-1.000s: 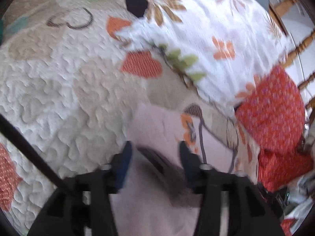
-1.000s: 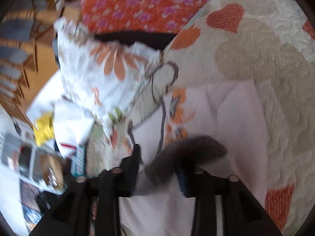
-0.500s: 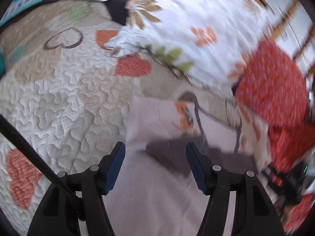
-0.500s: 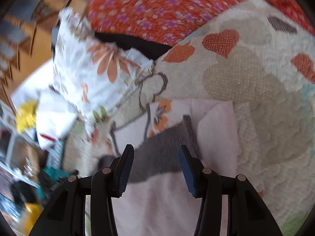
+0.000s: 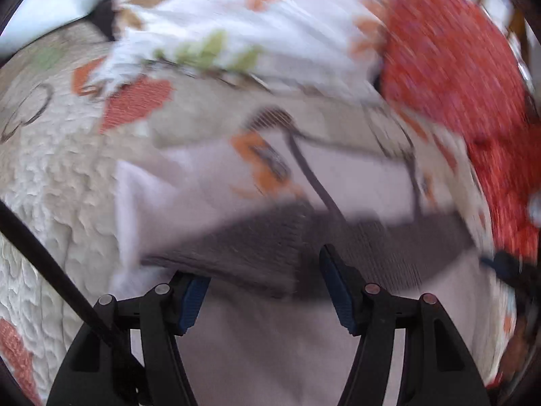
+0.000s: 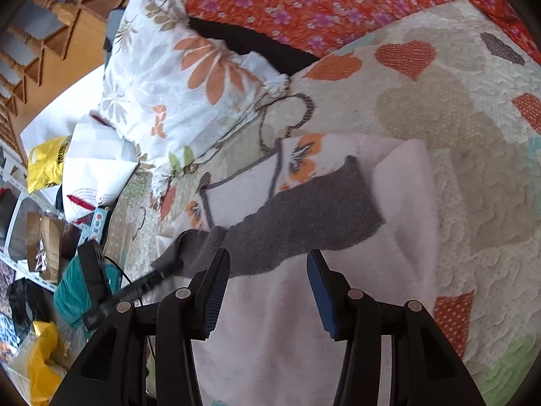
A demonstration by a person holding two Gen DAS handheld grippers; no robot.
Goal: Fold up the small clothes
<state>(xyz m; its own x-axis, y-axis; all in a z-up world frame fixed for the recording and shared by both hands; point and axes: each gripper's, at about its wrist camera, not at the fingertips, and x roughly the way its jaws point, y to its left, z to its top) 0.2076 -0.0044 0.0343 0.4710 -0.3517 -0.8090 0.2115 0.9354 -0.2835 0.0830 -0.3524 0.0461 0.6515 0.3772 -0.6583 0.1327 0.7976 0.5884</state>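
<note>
A small pale pink garment point(image 6: 399, 199) lies on the quilted bed, with a grey knit band point(image 6: 304, 223) across it and an orange butterfly print point(image 6: 304, 162) at its far end. In the left wrist view the garment point(image 5: 189, 189) and the grey band point(image 5: 257, 250) are motion-blurred. My left gripper point(image 5: 262, 296) is open and empty just above the near edge of the grey band. My right gripper point(image 6: 268, 294) is open and empty over the pink cloth just short of the grey band.
A heart-patterned quilt point(image 6: 473, 118) covers the bed. A white floral pillow point(image 6: 175, 77) and an orange floral cushion point(image 6: 304, 0) lie at the far side. Bags, boxes and a black device point(image 6: 91, 270) crowd the left; wooden stairs point(image 6: 50, 27) stand behind.
Both grippers have let go of the grey band, opened and drawn back. The band now lies flat across the pink garment. The left view has swung right.
</note>
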